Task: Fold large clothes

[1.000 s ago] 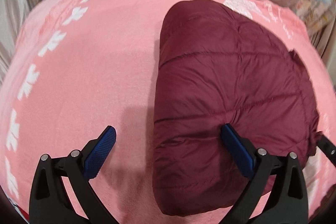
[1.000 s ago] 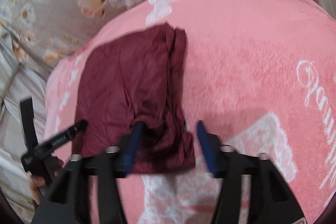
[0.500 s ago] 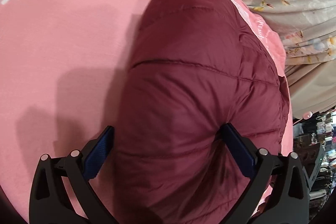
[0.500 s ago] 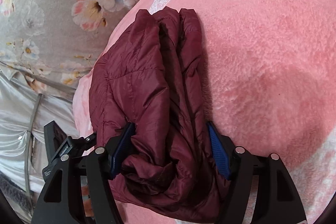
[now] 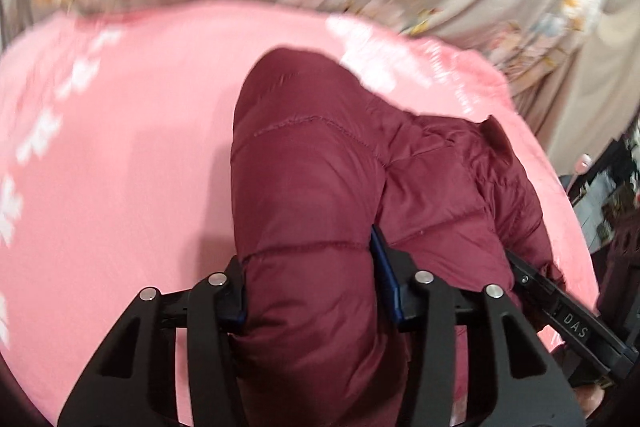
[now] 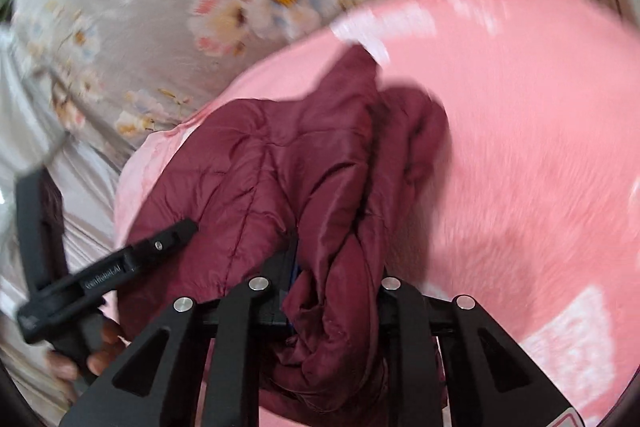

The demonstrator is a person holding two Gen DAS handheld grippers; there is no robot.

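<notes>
Maroon quilted puffer jacket [image 5: 320,187] bunched on pink fleece blanket [image 5: 120,155]. Left gripper [image 5: 308,279] closing, pads pressing jacket fold. Right gripper [image 6: 336,279] closing, clamped on gathered edge.

The letters "DAS" stand in pale print on the black arm of the right gripper [image 5: 568,311], seen low at the right edge of the left wrist view. In the right wrist view, a small pale word runs along the black arm of the left gripper [image 6: 108,273]; it looks like "GenRobot.AI", though the print is tiny. White markings on the pink blanket [image 6: 540,147] are too blurred to read.
</notes>
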